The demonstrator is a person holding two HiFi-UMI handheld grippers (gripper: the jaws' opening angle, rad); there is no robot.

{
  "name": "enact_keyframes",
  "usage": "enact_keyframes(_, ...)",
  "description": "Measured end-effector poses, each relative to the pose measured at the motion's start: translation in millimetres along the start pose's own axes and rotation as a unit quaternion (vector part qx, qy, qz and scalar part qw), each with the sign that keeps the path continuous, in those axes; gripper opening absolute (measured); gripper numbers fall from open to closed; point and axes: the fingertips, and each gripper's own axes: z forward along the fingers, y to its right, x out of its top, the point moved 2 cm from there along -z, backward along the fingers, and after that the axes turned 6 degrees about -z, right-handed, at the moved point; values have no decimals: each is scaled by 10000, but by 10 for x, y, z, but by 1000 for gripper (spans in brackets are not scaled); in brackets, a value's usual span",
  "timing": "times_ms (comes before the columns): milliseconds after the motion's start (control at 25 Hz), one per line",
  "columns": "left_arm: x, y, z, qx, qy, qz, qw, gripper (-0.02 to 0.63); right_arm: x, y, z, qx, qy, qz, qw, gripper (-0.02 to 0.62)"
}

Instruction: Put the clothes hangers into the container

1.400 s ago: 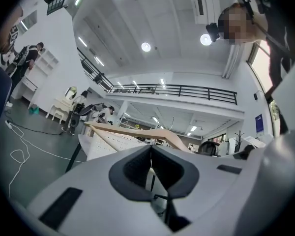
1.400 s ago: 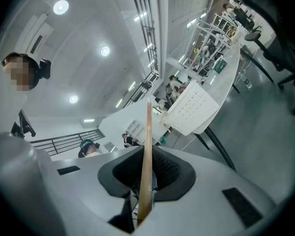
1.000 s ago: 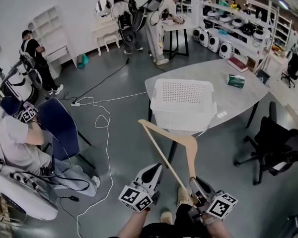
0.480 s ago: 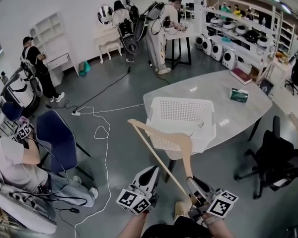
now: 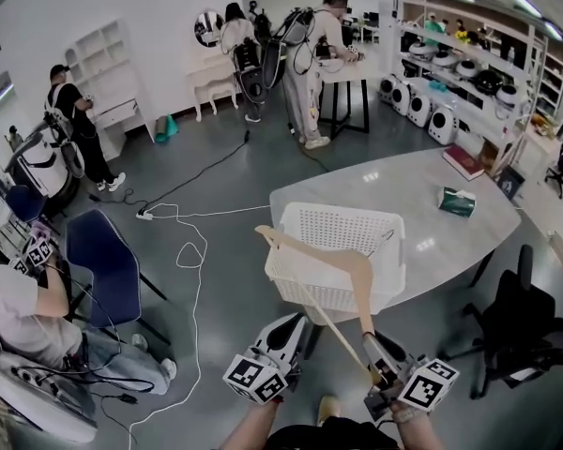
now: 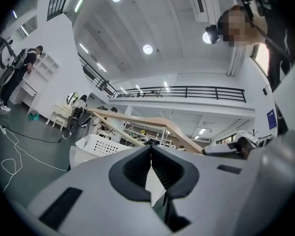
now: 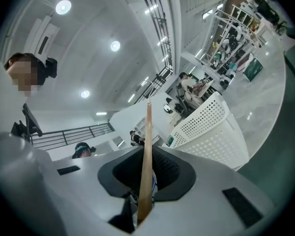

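A wooden clothes hanger [image 5: 357,275] stands upright in front of me, its long arm reaching up and left across the near wall of the white perforated basket [image 5: 380,228]. My right gripper [image 5: 371,342] is shut on the hanger's lower end. In the right gripper view the hanger [image 7: 147,146] runs edge-on between the jaws of that gripper [image 7: 144,183], with the basket [image 7: 211,127] beyond. My left gripper [image 5: 293,322] hangs beside it, shut and holding nothing. The left gripper view shows that gripper [image 6: 151,175] shut, with the hanger [image 6: 162,123] and the basket [image 6: 96,144] ahead.
The basket sits at the near end of a grey oval table [image 5: 403,176], which also carries a green box [image 5: 457,202] and a book [image 5: 464,162]. A black office chair [image 5: 521,331] is at right. At left are a blue chair [image 5: 103,256], floor cables [image 5: 192,251] and a seated person [image 5: 23,317].
The table and basket have come closer. The hanger, still in my right gripper, now overlaps the basket's near wall. The left gripper keeps its place beside it.
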Motion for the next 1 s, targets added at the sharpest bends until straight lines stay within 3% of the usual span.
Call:
enact_keyframes(360, -6, -113, 157, 342, -30, -12, 9994, 9, 386, 432, 72, -11, -601, -528, 9968, 66)
enact_keyframes(560, -129, -225, 104, 578, -169, -73, 9982, 9, 502, 678, 48, -224, -845, -705, 9937, 66)
enact_keyframes(1000, -64, -406, 400, 412, -272, -140, 9987, 9, 578, 926, 386, -742, -1582, -1448, 9739, 66)
